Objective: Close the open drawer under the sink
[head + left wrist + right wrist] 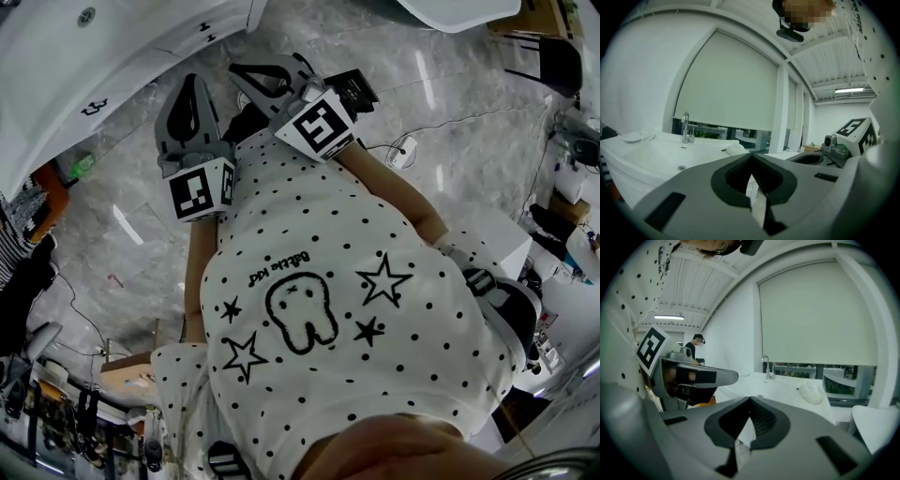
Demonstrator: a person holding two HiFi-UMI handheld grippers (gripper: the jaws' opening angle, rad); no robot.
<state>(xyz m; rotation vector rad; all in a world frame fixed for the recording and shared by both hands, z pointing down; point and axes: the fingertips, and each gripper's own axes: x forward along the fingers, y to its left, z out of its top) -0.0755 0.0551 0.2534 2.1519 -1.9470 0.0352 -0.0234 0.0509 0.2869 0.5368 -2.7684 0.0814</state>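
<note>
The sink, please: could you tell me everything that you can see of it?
The sink is a wide, glossy white basin, ceramic by its look, below a lowered blind. A chrome tap stands upright at its back edge. A small overflow slot and a round metal drain sit in the shallow bowl, which otherwise looks empty. A white dish rests on its rim at one end and a crumpled white lump lies at the other.

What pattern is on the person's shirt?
Shirt: white, black dots, stars, a tooth drawing; head view shows it best.
</note>
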